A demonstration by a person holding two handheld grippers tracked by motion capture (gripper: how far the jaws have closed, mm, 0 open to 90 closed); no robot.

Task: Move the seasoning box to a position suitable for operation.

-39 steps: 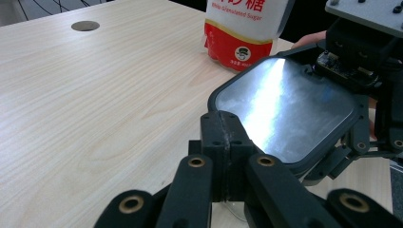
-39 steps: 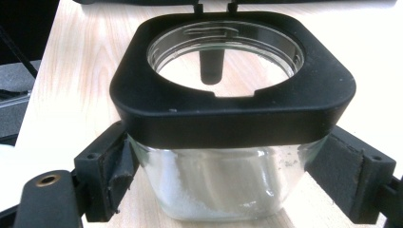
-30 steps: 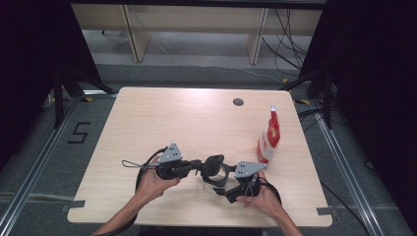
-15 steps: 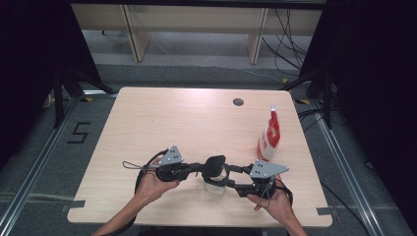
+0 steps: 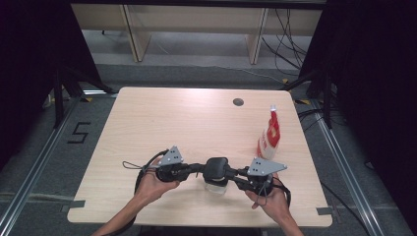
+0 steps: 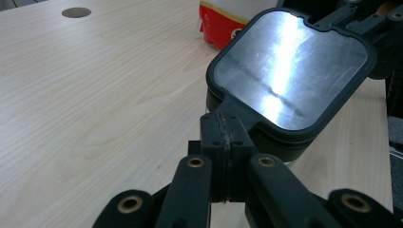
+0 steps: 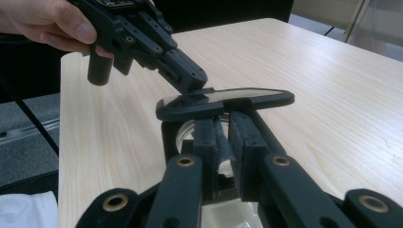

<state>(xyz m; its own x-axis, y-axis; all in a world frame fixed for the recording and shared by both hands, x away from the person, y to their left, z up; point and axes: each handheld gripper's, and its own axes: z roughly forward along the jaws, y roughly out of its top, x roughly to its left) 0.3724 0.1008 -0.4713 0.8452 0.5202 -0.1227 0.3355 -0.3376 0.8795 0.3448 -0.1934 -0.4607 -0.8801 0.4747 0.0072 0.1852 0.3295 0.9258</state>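
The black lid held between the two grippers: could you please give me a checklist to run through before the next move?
1. Grip of left gripper on the lid: jaws shut on its tab, ok.
2. Grip of right gripper: jaws have just been closing, with a thin part beneath the lid between them, ok; what that part is, cannot tell.
3. The clear container under the lid rests on the table: cannot tell.
4. The red-and-white bottle stands upright, apart from both grippers: ok.
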